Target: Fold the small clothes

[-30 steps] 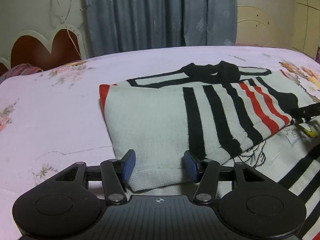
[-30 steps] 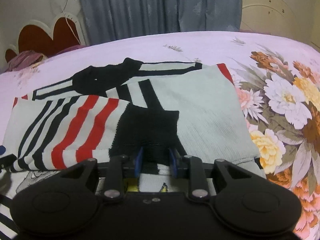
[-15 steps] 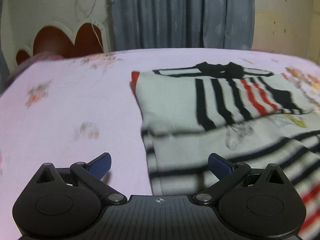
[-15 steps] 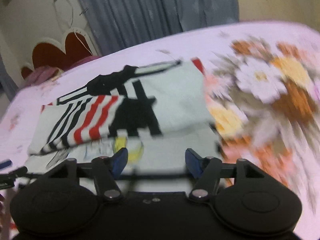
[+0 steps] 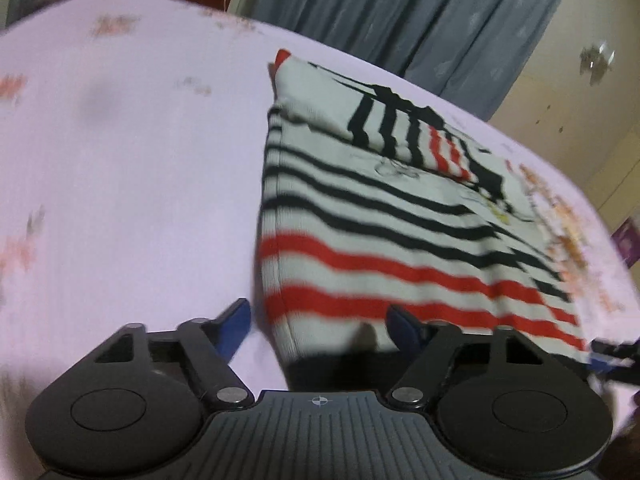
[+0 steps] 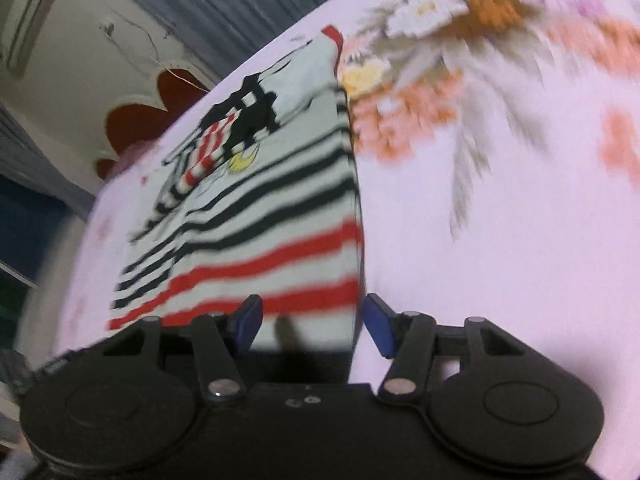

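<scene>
Both grippers stand with jaws spread wide at the near hem of the striped sweater [image 5: 400, 240]: the left gripper [image 5: 320, 326] straddles its left corner, the right gripper [image 6: 310, 322] its right corner, neither clamping cloth. The sweater lies flat, sleeves folded in, on a pink floral bedsheet [image 5: 120, 160]. Grey curtains [image 5: 400, 12] hang behind the bed.

Light: dim, warm indoor | Blur: motion smear across the bed [image 5: 120, 184] and striped garment [image 6: 256, 240] beyond the tongs | Edges: fisheye bending, dark corner vignette
</scene>
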### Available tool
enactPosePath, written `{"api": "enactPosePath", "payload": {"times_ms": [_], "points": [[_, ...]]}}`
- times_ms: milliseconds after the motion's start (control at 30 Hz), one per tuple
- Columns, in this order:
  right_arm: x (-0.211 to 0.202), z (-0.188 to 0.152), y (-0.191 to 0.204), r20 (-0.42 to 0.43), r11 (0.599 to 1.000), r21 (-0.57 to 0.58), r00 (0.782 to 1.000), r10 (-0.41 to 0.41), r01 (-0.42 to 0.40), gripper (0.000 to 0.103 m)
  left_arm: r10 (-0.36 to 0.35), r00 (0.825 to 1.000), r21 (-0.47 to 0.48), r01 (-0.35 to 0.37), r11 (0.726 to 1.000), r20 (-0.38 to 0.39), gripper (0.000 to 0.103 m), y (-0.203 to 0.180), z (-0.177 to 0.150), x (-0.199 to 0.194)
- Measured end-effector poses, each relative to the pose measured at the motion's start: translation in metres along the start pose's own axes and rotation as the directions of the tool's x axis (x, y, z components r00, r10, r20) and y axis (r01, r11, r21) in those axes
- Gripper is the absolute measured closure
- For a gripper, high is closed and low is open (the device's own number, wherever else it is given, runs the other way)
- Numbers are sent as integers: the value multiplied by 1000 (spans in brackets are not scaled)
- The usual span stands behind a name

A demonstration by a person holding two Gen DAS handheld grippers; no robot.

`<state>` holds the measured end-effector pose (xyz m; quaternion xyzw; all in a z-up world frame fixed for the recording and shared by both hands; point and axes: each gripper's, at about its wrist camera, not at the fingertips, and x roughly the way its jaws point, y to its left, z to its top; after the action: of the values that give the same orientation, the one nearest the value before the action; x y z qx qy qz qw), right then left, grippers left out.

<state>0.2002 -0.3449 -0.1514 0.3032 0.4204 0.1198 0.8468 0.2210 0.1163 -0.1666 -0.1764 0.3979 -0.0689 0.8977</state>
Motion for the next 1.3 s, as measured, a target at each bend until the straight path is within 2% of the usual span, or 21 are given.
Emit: {"api": "enactPosePath", "payload": {"times_ms": [33,100,167,300,433,467,500,533,633,700,767,867,967,1100,1300], "points": [[-3,-6,-2,-9,1000,14,1000,28,-28,50,-17,1000,-25,17,1000,-3,37,2,-6,-4],[-8,-20,-4,-31,996,30,996,86,-85,51,-56,998,-64,55,996,-10,47,6,-19,-12],[-10,-30,-5,-49,991,37,990,132,-130,51,-103,994,-111,100,989,-24,52,12,-27,-17],[-8,-28,-8,-55,983,67,983,177,-173,55,-183,983,-204,175,963,-19,52,25,-34,-13],[6,-21,-9,-83,978,76,977,198,-192,68,-218,976,-185,210,960,-26,53,22,-27,-2],[9,-20,-9,-89,978,77,975,202,-196,79,-216,976,-162,209,965,-30,65,19,-26,0],[10,-20,-10,-98,978,69,974,205,-198,96,-203,978,-133,194,972,-52,98,15,-26,4],[13,-21,-10,-111,979,55,973,202,-197,97,-191,979,-113,182,977,-71,97,11,-28,6],[-2,-20,-14,-79,970,32,967,241,-239,97,-163,987,-66,163,985,1,97,5,-34,-8],[-16,-16,-19,-28,964,40,964,263,-262,98,-156,988,-89,157,984,17,97,9,-35,-9],[-11,-9,-19,-52,975,16,974,222,-221,98,-165,986,-112,167,980,27,97,10,-29,-4],[-10,14,-8,3,965,4,965,263,-263,98,-199,976,-116,209,971,87,97,4,-4,-5],[-5,54,13,73,962,-36,959,273,-271,98,-227,964,-121,244,962,139,97,-1,40,0],[15,119,32,153,964,-41,952,267,-263,98,-254,950,-161,284,945,180,97,1,109,26],[76,207,44,171,974,16,960,222,-228,98,-234,961,-168,257,952,145,97,0,206,103]]}}
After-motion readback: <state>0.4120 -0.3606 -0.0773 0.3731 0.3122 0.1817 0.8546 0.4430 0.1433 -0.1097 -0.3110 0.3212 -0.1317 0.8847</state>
